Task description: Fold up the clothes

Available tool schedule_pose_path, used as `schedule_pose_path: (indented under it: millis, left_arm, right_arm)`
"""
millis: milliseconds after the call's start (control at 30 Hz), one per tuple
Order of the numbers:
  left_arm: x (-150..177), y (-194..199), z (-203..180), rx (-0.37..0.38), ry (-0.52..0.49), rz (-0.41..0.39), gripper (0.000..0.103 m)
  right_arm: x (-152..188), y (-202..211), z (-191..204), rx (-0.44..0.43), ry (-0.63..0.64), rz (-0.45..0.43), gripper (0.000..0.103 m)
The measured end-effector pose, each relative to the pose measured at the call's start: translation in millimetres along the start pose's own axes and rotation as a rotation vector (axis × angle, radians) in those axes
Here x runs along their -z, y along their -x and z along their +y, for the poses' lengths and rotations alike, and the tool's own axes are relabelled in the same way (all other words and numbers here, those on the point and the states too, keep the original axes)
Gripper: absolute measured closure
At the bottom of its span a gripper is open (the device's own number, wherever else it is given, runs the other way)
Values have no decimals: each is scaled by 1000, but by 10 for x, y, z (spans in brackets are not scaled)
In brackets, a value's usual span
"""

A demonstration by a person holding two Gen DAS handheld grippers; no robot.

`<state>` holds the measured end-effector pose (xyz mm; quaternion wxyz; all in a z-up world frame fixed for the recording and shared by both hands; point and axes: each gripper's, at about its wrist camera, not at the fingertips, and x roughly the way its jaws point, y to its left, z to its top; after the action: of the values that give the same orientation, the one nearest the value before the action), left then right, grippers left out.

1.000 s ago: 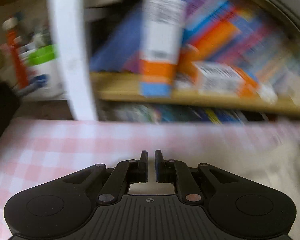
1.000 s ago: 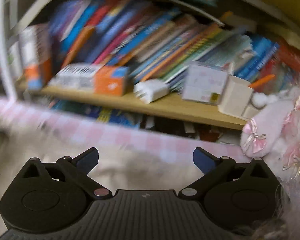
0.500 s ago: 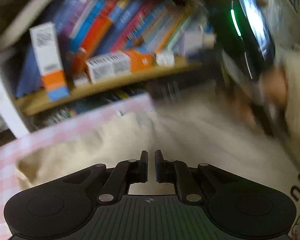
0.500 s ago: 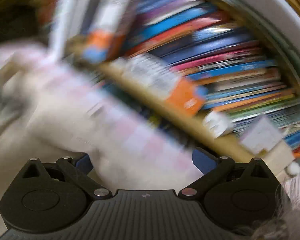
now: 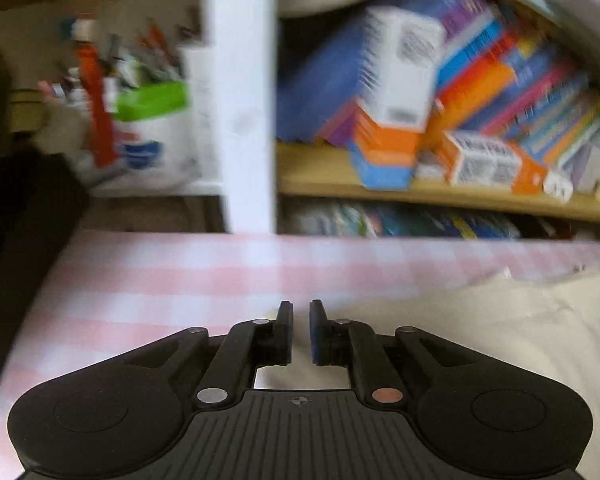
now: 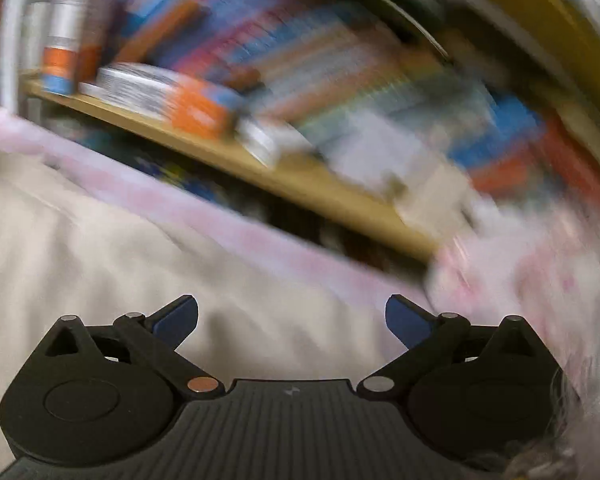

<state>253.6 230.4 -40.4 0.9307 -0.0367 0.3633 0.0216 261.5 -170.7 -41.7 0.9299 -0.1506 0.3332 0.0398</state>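
1. Left wrist view: I am holding the left gripper (image 5: pixel 300 330) with its jaws nearly closed and nothing between them, above the pink checked tablecloth (image 5: pixel 160 280). The cream garment (image 5: pixel 500 328) is lying to the right of the gripper. Only this view is showing the white upright (image 5: pixel 246 120) and the pen pot (image 5: pixel 152 136).
2. Right wrist view: I am keeping the right gripper (image 6: pixel 292 320) spread wide and empty above the cream garment (image 6: pixel 100 264). This blurred view alone is showing something pink and fluffy (image 6: pixel 540 264) at right; the bookshelf (image 6: pixel 300 172) is appearing tilted.
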Motion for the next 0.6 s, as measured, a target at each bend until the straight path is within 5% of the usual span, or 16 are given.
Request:
schedule_pose_path:
  millis: [200,267,367,433,500,600]
  left_arm:
    - [57,17,118,29,28,41,76]
    - [67,-7,83,38,45,50,73]
    - [96,-4,68,38,56,55,61]
    - [99,-18,45,35,59,51,58]
    - [107,-35,47,34,64,53,56]
    - [119,-63,51,30,75,58,56]
  right_arm:
    - [47,-169,-745,-75,-392,86,3]
    - [27,-261,-861,-110,-467,111,14]
    - [2,-388,-939,-159,-532,151,48]
    - [-16,-414,-947,-171,-543,180,88]
    - [-38,-338,-968,-174,-559,159,95]
    - [-74,-42,-970,-132,-546,-15,95]
